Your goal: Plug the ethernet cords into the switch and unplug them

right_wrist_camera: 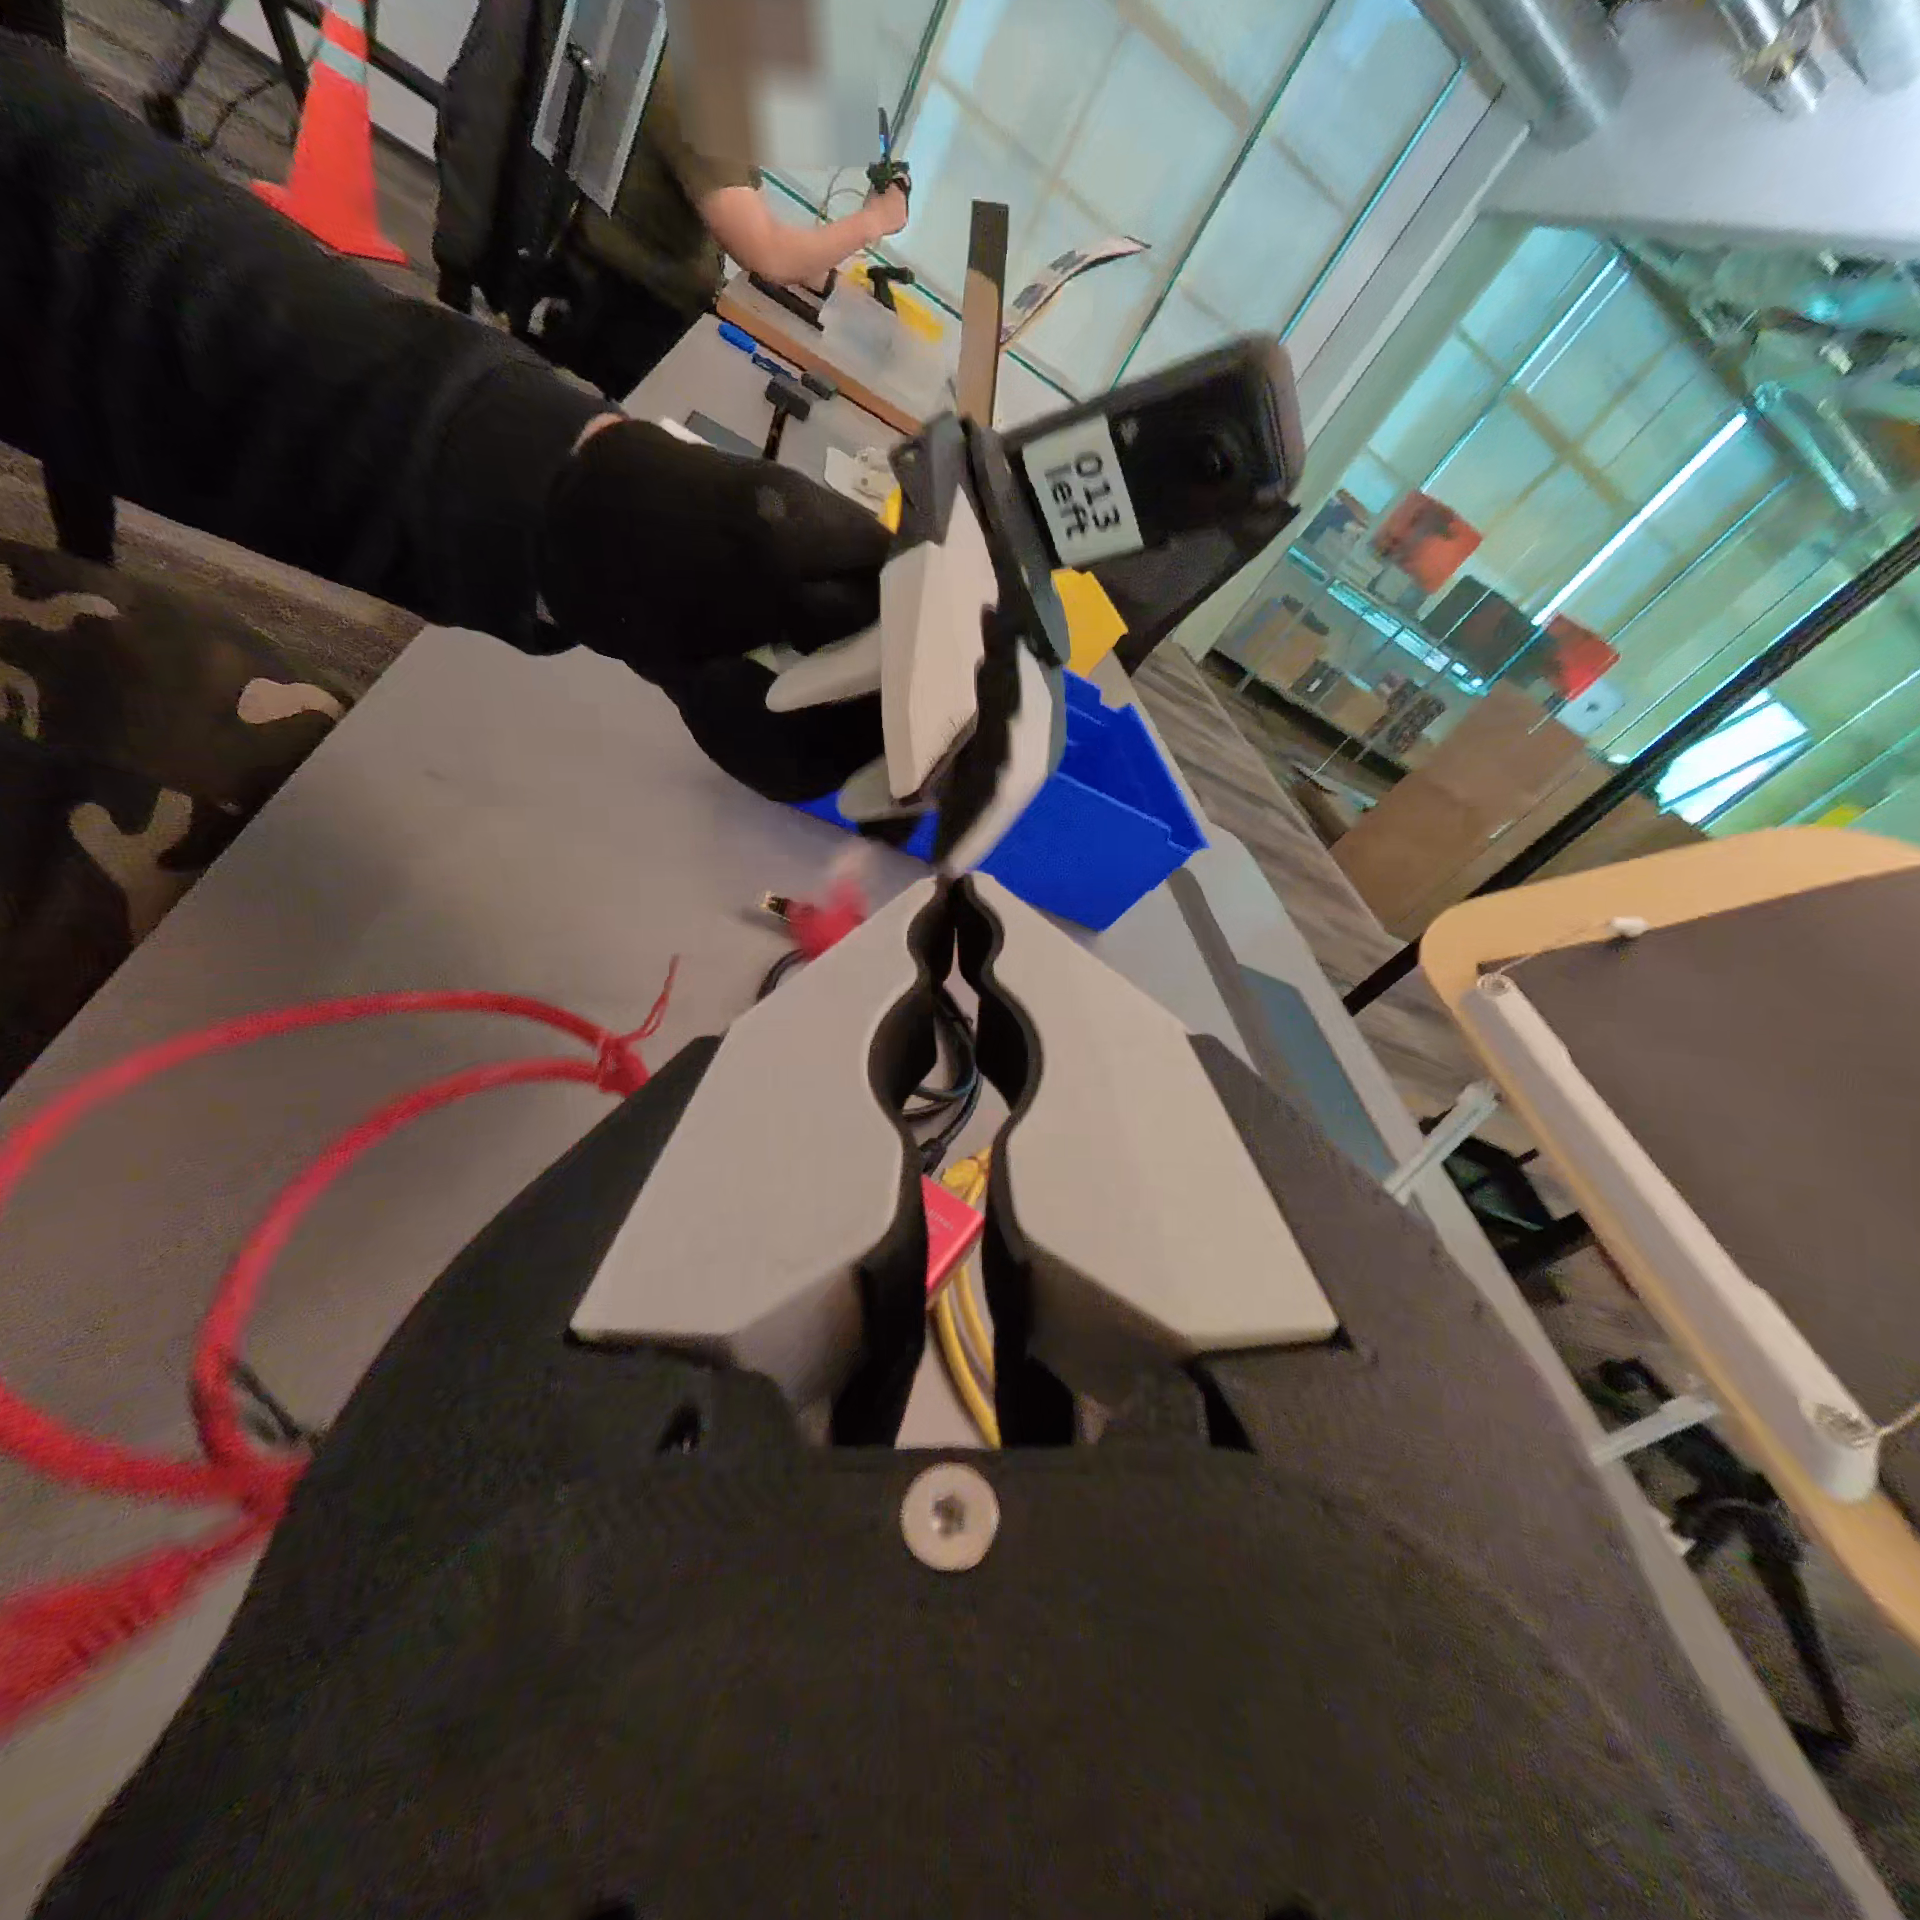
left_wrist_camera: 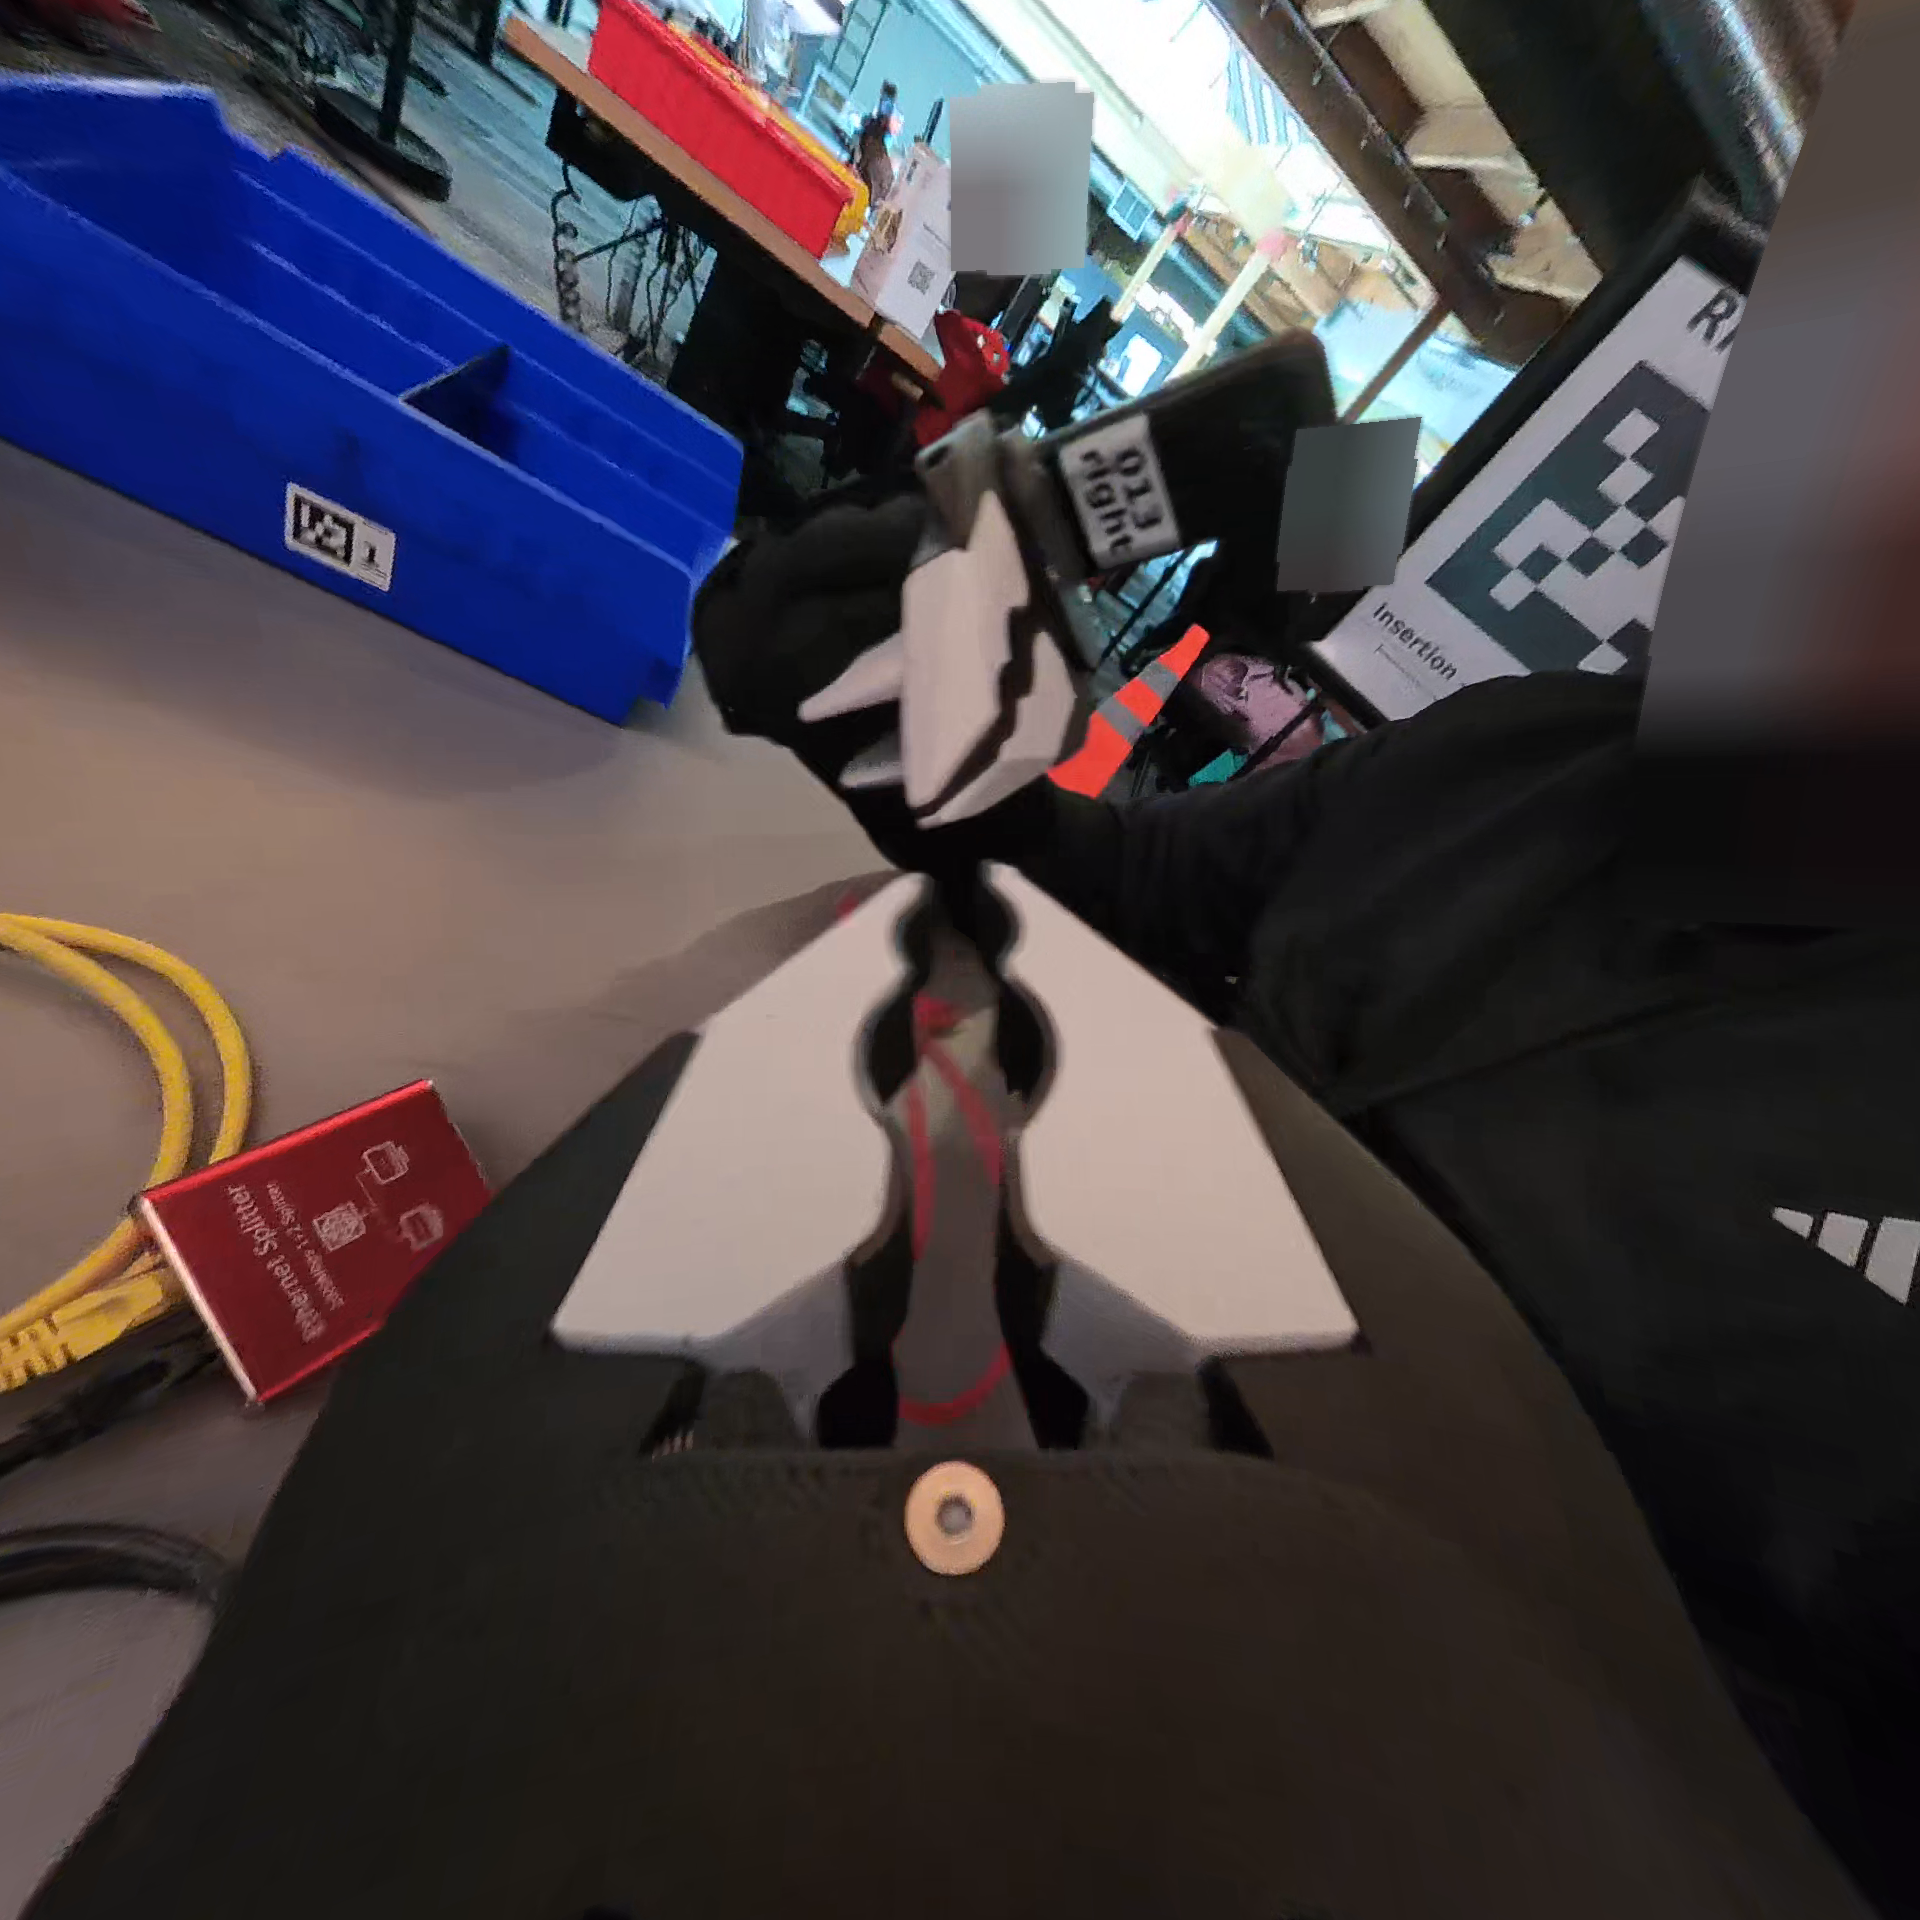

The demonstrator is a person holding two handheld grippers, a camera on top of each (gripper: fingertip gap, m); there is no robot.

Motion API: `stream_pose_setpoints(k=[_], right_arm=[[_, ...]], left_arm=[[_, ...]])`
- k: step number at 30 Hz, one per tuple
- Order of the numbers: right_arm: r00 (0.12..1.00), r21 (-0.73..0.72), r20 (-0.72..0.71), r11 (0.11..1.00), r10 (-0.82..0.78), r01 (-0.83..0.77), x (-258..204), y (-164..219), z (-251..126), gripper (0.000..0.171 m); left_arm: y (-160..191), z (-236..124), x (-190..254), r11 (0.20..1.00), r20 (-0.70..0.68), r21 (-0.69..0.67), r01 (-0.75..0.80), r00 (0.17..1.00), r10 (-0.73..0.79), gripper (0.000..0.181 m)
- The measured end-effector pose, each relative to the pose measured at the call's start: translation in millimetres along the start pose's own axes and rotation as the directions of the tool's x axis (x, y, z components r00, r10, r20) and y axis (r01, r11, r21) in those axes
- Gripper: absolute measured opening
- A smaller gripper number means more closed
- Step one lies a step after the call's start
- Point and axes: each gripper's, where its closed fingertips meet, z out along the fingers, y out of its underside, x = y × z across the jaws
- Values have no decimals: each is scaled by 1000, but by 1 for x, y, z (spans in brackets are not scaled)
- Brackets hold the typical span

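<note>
The flat red metal switch box (left_wrist_camera: 312,1242) lies on the grey table (left_wrist_camera: 364,852). A looped yellow ethernet cord (left_wrist_camera: 156,1049) runs into its near end, with the yellow plug (left_wrist_camera: 62,1335) right at the box. In the right wrist view the same red box (right_wrist_camera: 948,1231) and yellow cord (right_wrist_camera: 961,1340) show through the slit between the fingers. A thin red cord (right_wrist_camera: 343,1081) loops over the table to the side of the box; its plug end (right_wrist_camera: 805,920) lies farther off. Beyond the switch stands a blue plastic bin (left_wrist_camera: 343,416).

Above the table, the left gripper (left_wrist_camera: 954,894) and right gripper (right_wrist_camera: 956,894) meet tip to tip. Each has its grey fingers pressed together, holding nothing.
</note>
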Motion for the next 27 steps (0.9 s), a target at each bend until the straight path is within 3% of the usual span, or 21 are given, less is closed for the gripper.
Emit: stream_pose_setpoints(k=[2,4,6,10,12,16,19,20,22,25,27], right_arm=[[999,-17,26,1000,22,-21,-1,7,1,0],[999,-67,34,997,28,-26,-1,19,3,0],[995,-121,92,992,40,-29,-7,32,3,0],[979,-224,157,970,132,-95,-13,61,3,0],[971,-295,172,949,164,-108,-16,80,7,20],[959,-429,225,902,170,-60,-35,121,16,25],[953,-453,235,889,190,-65,-39,134,19,20],[951,-446,234,891,204,-82,-39,134,19,18],[949,-444,229,891,217,-97,-38,136,20,17],[952,-449,228,889,206,-85,-38,139,21,14],[952,-451,230,889,200,-77,-40,139,22,14]], left_arm=[[-1,3,-5,999,58,9,-33,998,32,0],[19,7,-24,994,146,-113,3,989,13,0],[25,8,-28,993,146,-117,16,989,1,0],[55,-5,-62,957,371,-289,-29,918,140,3],[66,-11,-70,942,404,-335,-19,900,162,5],[79,-16,-89,902,484,-425,-82,821,303,12],[100,-17,-114,797,511,-583,-157,691,510,22],[110,-16,-122,733,482,-655,-182,646,591,31],[124,-17,-134,582,403,-781,-228,527,748,33],[134,-9,-139,427,303,-863,-271,398,866,37],[126,-11,-147,329,266,-906,-265,245,932,36]])
